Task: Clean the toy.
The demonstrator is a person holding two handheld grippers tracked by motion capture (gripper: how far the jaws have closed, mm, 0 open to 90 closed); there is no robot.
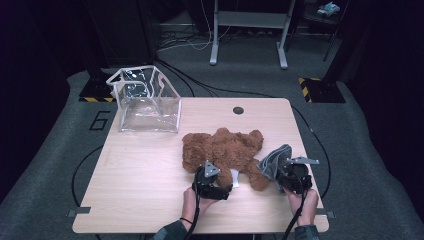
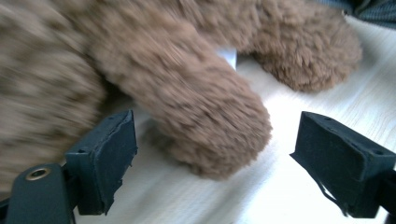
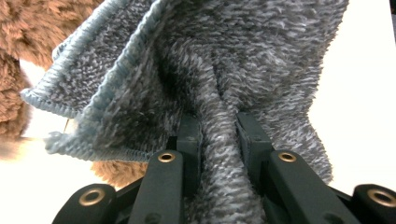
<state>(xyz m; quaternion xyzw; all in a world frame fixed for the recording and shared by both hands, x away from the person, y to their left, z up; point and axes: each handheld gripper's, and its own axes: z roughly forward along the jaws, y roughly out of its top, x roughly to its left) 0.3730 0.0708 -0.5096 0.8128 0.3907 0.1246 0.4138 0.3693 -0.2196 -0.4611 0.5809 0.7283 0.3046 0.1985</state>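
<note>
Fluffy brown plush teddy bear (image 1: 222, 150) on the pale wooden table (image 1: 140, 175), one limb between the left gripper (image 2: 215, 163)'s released fingers (image 2: 105, 158).
The right gripper (image 3: 219, 140)'s fingers are clenched on a grey knitted cloth (image 3: 243, 60) beside the bear. Risk: closing may catch only fur (the limb is rounded), so the bear could slip free.

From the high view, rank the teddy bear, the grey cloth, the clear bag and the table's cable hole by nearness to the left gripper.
1. Teddy bear: right at the left gripper, a limb between its open jaws.
2. Grey cloth: to the right, held in the right gripper.
3. Cable hole: near the far edge.
4. Clear bag: far left corner.
</note>
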